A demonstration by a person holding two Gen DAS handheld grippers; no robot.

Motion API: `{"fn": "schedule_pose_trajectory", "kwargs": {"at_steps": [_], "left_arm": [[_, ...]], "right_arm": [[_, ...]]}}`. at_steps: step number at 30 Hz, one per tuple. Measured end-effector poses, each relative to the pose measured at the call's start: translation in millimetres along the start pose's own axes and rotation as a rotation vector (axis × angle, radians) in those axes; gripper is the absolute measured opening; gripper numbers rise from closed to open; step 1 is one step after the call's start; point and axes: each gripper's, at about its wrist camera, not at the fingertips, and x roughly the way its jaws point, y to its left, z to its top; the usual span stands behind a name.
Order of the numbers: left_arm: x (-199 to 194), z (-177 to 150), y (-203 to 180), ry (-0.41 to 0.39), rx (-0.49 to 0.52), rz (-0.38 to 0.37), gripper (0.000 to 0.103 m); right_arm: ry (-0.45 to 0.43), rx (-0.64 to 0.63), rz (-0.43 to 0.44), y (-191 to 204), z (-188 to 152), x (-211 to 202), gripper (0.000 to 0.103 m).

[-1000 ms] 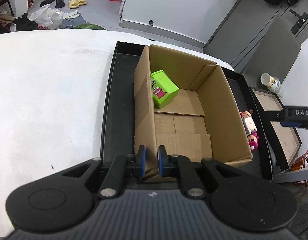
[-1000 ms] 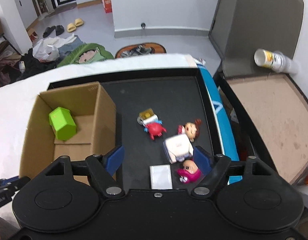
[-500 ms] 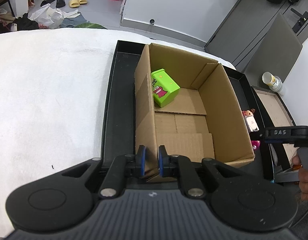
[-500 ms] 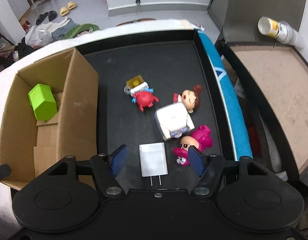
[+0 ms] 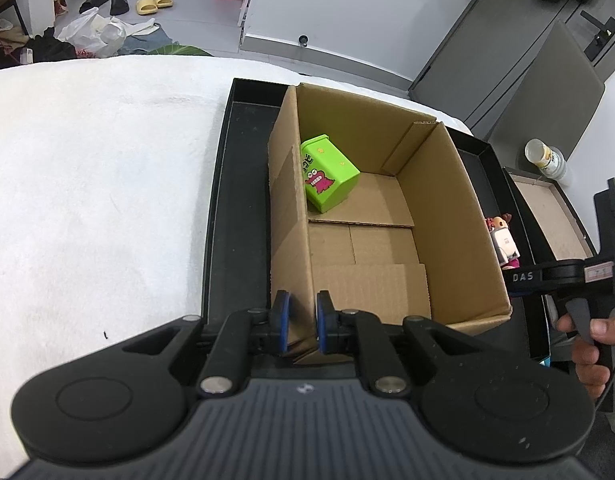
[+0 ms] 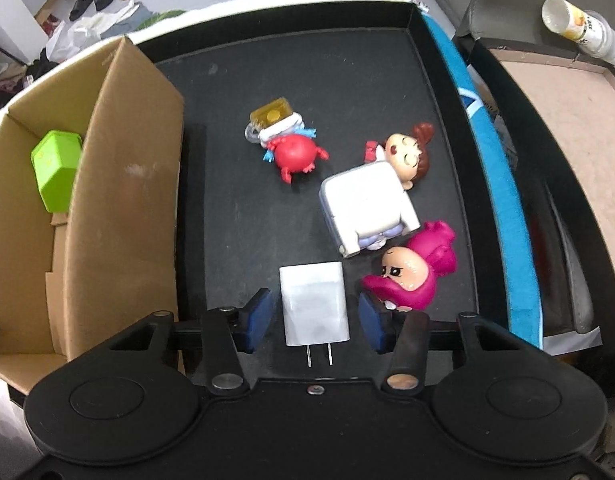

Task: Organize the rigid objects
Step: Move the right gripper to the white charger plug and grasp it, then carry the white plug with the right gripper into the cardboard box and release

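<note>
An open cardboard box stands in a black tray and holds a green toy box. My left gripper is shut on the box's near left wall. My right gripper is open and low over the tray floor, its fingers either side of a white plug charger. A white cube charger, a red crab toy, a brown-haired doll and a pink figure lie beyond it. The box and the green toy box also show at the right wrist view's left.
A white cloth covers the table left of the tray. A blue strip runs along the tray's right side, with a brown-bottomed tray and a tipped cup beyond. The right gripper's handle and a hand show in the left wrist view.
My right gripper has come down and forward over the tray until the white plug charger lies between its open fingers. My left gripper has kept its hold on the box wall.
</note>
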Motion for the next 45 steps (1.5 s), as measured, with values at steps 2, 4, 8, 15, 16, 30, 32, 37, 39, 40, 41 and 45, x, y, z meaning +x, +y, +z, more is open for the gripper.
{"fn": "schedule_pose_trajectory", "kwargs": {"at_steps": [2, 4, 8, 15, 16, 30, 32, 37, 39, 40, 41, 45], "left_arm": [[0.1, -0.2, -0.4, 0.0, 0.006, 0.002, 0.012], [0.2, -0.2, -0.4, 0.0, 0.006, 0.002, 0.012], [0.2, -0.2, -0.5, -0.001, 0.009, 0.004, 0.012], [1.4, -0.5, -0.1, -0.008, 0.018, 0.001, 0.013], [1.4, -0.6, 0.0, -0.009, 0.018, 0.001, 0.013], [0.2, -0.8, -0.6, -0.01, 0.009, 0.003, 0.013], [-0.1, -0.9, -0.1, -0.01, 0.008, 0.003, 0.013], [-0.1, -0.4, 0.7, -0.01, 0.008, 0.001, 0.013], [-0.2, -0.4, 1.3, -0.011, 0.007, -0.002, 0.013], [0.0, -0.4, 1.6, -0.011, 0.006, -0.004, 0.013], [0.1, -0.4, 1.8, -0.012, 0.006, -0.005, 0.013], [-0.3, -0.6, 3.0, -0.013, 0.002, -0.012, 0.013]], "right_arm": [[0.016, -0.006, 0.003, 0.5, -0.9, 4.4, 0.041], [0.025, -0.018, -0.01, 2.2, -3.2, 7.9, 0.038], [0.033, -0.029, -0.02, 7.8, -6.6, 10.9, 0.037], [-0.019, -0.011, -0.019, 7.3, -13.4, -13.4, 0.036], [-0.021, -0.009, -0.009, 5.8, -12.9, -15.6, 0.036], [-0.102, -0.029, -0.006, 7.4, -2.9, -53.5, 0.036], [-0.117, -0.04, -0.01, 10.9, 0.5, -61.2, 0.036], [-0.169, -0.069, -0.019, 22.2, 8.8, -79.6, 0.036], [-0.185, -0.076, -0.016, 27.5, 13.1, -87.3, 0.036], [-0.191, -0.083, -0.019, 31.0, 15.7, -90.5, 0.036], [-0.197, -0.089, -0.022, 33.8, 18.2, -92.6, 0.036], [-0.22, -0.107, -0.028, 45.7, 28.3, -103.6, 0.036]]}}
